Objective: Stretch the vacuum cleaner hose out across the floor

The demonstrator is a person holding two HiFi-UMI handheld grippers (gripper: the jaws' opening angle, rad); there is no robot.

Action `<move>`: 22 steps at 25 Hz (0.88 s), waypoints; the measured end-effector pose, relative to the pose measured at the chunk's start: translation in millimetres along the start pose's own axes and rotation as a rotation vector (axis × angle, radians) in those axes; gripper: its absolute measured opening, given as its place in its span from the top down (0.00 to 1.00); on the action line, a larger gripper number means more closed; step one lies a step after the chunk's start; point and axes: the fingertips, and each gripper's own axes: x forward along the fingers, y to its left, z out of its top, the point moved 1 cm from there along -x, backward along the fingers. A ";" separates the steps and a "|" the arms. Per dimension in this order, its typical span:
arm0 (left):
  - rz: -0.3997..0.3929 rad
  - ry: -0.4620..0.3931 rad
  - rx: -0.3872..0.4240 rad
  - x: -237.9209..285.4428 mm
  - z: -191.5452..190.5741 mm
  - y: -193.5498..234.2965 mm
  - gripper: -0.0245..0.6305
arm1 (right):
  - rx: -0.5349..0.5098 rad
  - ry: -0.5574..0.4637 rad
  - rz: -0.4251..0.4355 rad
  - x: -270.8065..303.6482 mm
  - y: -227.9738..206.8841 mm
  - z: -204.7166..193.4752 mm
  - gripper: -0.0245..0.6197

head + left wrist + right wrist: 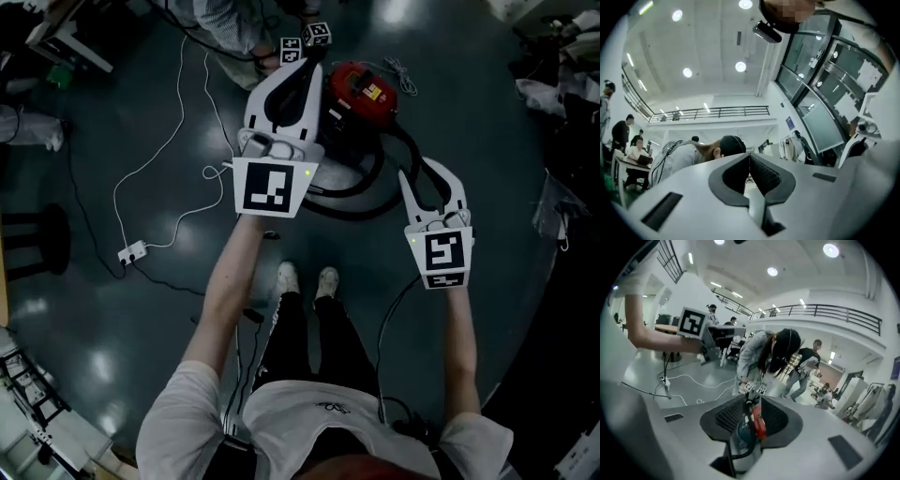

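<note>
The red vacuum cleaner (pixel 361 89) stands on the dark floor ahead, and its black hose (pixel 370 183) lies in loops just in front of it. Both grippers are held high above the floor. My left gripper (pixel 309 70) is shut and empty; in the left gripper view (pixel 750 155) it points up toward the ceiling. My right gripper (pixel 427 173) is open over the hose loop, with nothing between its fingers. Through the gap of its jaws in the right gripper view (pixel 751 401), the vacuum cleaner (pixel 759 422) and hose (pixel 743 453) show far below.
A white cable with a power strip (pixel 131 251) trails over the floor at left. Another person (pixel 764 352), bent over, holds marker-cube grippers (pixel 305 42) right behind the vacuum. A dark stool (pixel 37 239) stands far left, clutter (pixel 562 84) at right. My feet (pixel 305 279) are near the hose.
</note>
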 end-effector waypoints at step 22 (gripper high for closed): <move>-0.073 0.558 0.028 -113.2 -288.7 13.6 0.95 | 0.293 0.596 0.050 303.2 53.7 -348.1 0.57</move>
